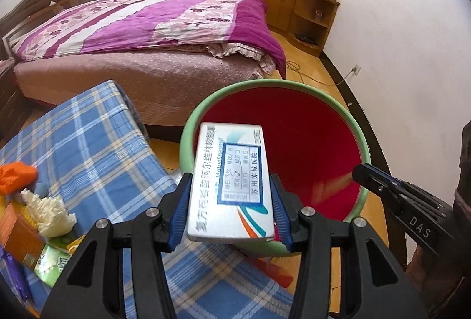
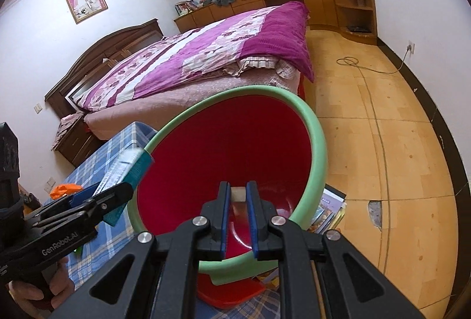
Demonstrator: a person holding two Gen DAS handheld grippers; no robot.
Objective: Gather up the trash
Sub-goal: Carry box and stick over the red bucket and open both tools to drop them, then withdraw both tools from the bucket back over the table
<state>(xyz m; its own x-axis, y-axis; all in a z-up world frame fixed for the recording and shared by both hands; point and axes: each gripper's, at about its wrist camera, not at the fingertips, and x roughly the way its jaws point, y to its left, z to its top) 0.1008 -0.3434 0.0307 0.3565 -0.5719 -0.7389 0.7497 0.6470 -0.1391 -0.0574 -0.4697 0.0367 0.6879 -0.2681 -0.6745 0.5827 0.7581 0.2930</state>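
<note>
Indoors, beside a bed [image 1: 147, 33], a red bin [image 1: 294, 142] with a green rim stood open. Over it, the left gripper [image 1: 231, 201] clasped a medicine box [image 1: 232, 180]; the right gripper [image 2: 238, 213] was clenched on the near rim. Next: release the box.

We see the bin [image 1: 294, 92] at the centre of the left wrist frame, its near rim behind the box [image 1: 232, 186] that juts over its mouth. The table [image 1: 97, 142] fills the lower left, with the tissue wad [image 1: 51, 211] on it. The bed [image 1: 147, 33] spans the upper left behind both.
</note>
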